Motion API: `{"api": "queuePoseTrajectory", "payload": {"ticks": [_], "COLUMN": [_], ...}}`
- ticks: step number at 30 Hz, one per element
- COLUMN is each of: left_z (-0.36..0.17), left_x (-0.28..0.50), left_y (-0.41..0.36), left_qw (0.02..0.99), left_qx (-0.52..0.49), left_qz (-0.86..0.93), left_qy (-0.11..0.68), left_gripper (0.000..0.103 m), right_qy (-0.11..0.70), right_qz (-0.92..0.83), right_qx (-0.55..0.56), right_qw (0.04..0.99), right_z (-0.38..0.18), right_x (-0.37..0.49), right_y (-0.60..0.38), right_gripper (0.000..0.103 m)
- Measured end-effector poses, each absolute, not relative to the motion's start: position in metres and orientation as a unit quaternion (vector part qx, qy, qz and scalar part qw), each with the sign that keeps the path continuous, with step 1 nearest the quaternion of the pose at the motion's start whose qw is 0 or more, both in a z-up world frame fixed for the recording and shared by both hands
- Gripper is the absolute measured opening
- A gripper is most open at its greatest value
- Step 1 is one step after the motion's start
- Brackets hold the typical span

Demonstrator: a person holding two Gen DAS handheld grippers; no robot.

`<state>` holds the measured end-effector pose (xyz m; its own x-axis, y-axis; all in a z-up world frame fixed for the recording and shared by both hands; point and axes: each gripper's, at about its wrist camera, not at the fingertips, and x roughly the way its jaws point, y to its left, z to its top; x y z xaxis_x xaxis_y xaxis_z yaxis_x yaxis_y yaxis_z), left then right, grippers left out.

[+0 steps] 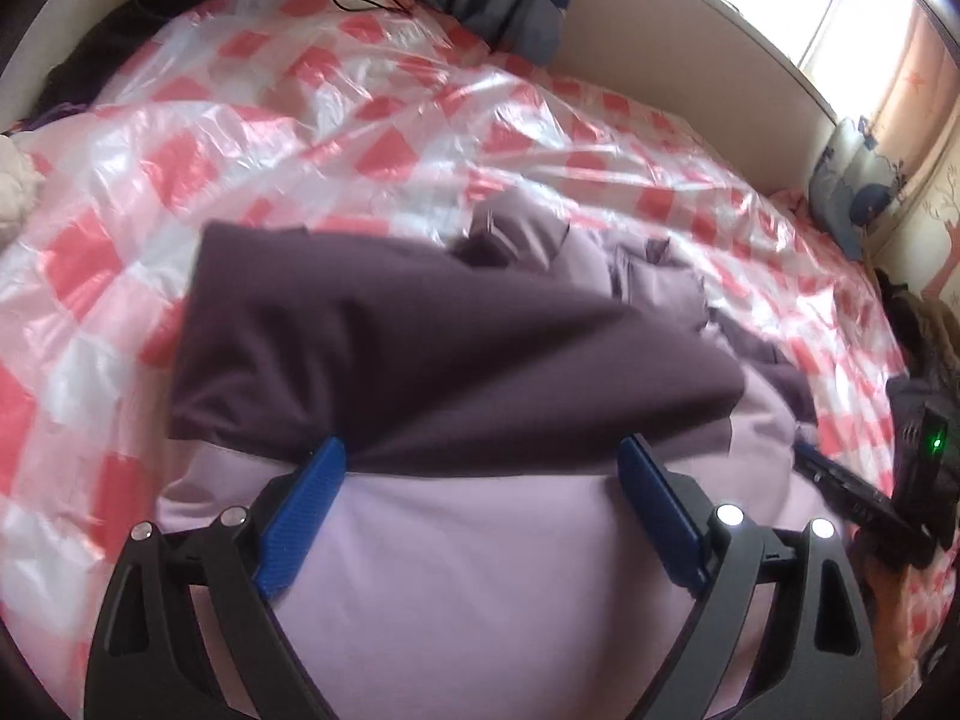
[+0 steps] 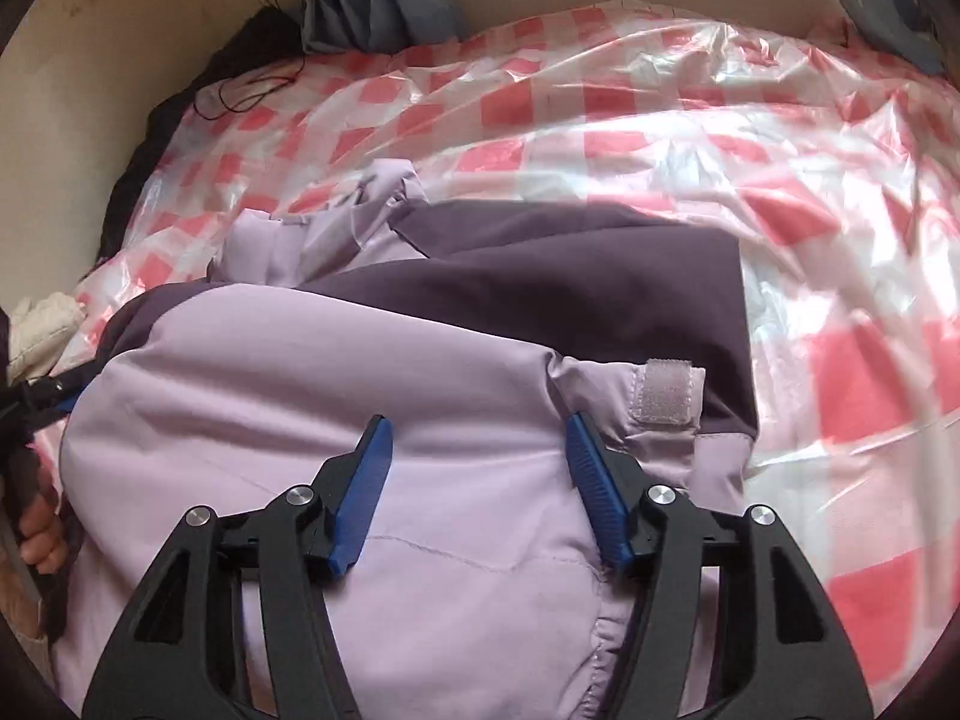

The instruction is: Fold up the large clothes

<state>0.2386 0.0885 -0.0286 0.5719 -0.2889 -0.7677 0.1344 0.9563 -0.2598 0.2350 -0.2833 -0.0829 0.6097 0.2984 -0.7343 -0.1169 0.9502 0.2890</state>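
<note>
A padded jacket in pale lilac (image 1: 480, 570) with dark purple panels (image 1: 420, 360) lies bunched on the bed. My left gripper (image 1: 483, 462) is open, its blue fingers (image 1: 312, 498) spread over the lilac part at the edge of the dark panel. My right gripper (image 2: 477, 441) is open above the lilac fabric (image 2: 300, 396), beside a cuff with a velcro tab (image 2: 666, 399). Neither holds anything. The right gripper also shows at the right edge of the left wrist view (image 1: 852, 492).
A shiny pink-and-white checked plastic sheet (image 1: 300, 138) covers the bed. A beige headboard (image 1: 690, 54) and a blue patterned pillow (image 1: 852, 186) stand at the back. Dark clothes (image 2: 180, 120) and a cable lie at the far left. A cream garment (image 2: 42, 330) sits at the left.
</note>
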Motion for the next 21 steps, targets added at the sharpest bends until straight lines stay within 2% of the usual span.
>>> {"api": "queuePoseTrajectory", "payload": {"ticks": [3, 5, 9, 11, 13, 16, 20, 21], "left_z": [-0.040, -0.024, 0.009, 0.005, -0.017, -0.042, 0.001, 0.012], "left_x": [0.237, 0.228, 0.203, 0.197, 0.202, 0.208, 0.177, 0.164], "left_y": [0.074, 0.076, 0.087, 0.098, 0.106, 0.108, 0.124, 0.130], "left_qw": [0.887, 0.889, 0.907, 0.904, 0.890, 0.875, 0.870, 0.873], "left_qx": [-0.031, -0.035, -0.035, -0.038, -0.039, -0.034, -0.057, -0.053], "left_qz": [-0.096, -0.088, -0.096, -0.092, -0.085, -0.089, -0.115, -0.119], "left_qy": [0.451, 0.448, 0.409, 0.415, 0.447, 0.475, 0.477, 0.470], "left_gripper": [0.089, 0.088, 0.089, 0.090, 0.090, 0.090, 0.090, 0.090], "right_qy": [0.435, 0.433, 0.379, 0.396, 0.429, 0.450, 0.448, 0.450], "right_qz": [0.106, 0.107, 0.116, 0.111, 0.102, 0.118, 0.171, 0.182], "right_qx": [0.075, 0.076, 0.036, 0.016, -0.006, 0.032, 0.072, 0.089], "right_qw": [0.891, 0.892, 0.917, 0.912, 0.897, 0.885, 0.875, 0.870], "right_z": [-0.082, -0.066, -0.030, -0.038, -0.066, -0.076, -0.037, -0.030], "right_x": [0.237, 0.234, 0.191, 0.184, 0.190, 0.196, 0.165, 0.152], "right_y": [-0.273, -0.276, -0.280, -0.280, -0.282, -0.292, -0.319, -0.329], "right_gripper": [0.057, 0.056, 0.061, 0.061, 0.066, 0.067, 0.071, 0.078]}}
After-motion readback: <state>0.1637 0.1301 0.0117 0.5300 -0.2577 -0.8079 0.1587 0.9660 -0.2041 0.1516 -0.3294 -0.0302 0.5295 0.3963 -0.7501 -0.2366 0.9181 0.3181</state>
